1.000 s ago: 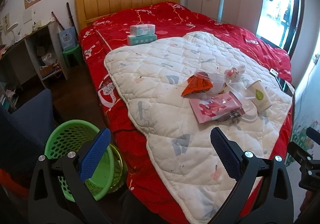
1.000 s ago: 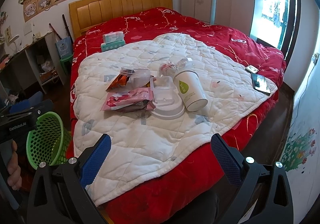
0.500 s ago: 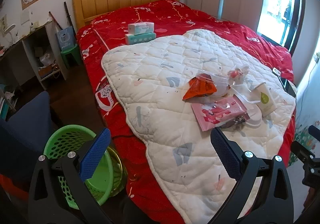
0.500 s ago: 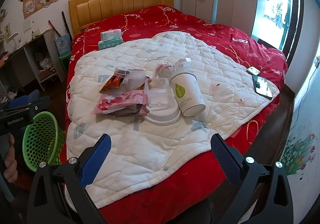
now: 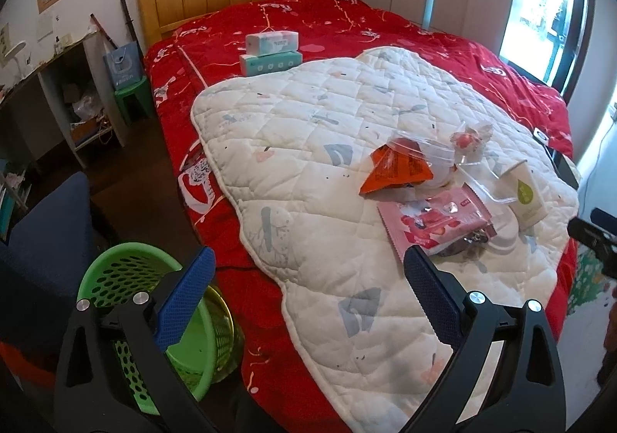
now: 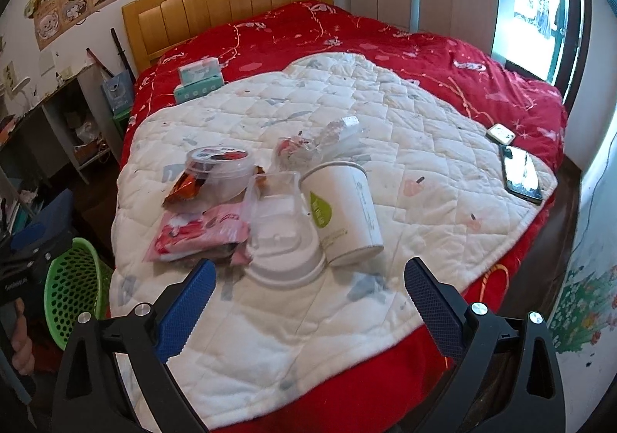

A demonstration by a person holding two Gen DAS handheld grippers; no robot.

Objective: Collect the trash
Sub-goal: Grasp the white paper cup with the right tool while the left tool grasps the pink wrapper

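A pile of trash lies on the white quilt (image 6: 405, 147) on the bed: a tipped paper cup (image 6: 343, 213), a clear plastic lid and tray (image 6: 277, 232), a pink wrapper (image 6: 200, 234), an orange snack bag (image 6: 185, 188), a clear tub (image 6: 219, 170) and crumpled plastic (image 6: 327, 139). The pink wrapper (image 5: 435, 220), orange bag (image 5: 397, 170) and cup (image 5: 526, 197) also show in the left wrist view. A green mesh basket (image 5: 127, 286) stands on the floor left of the bed. My left gripper (image 5: 308, 286) is open and empty above the bed's edge. My right gripper (image 6: 308, 290) is open and empty, just short of the pile.
Two tissue boxes (image 5: 272, 53) sit near the headboard. Two phones (image 6: 518, 170) lie at the quilt's right edge. A desk with shelves (image 5: 58, 105) and a green stool (image 5: 133, 101) stand at the left wall. A blue chair (image 5: 42, 240) is beside the basket.
Both grippers have moved closer to the bed and the trash pile. The pile now looks larger in the right wrist view. Both stay open.
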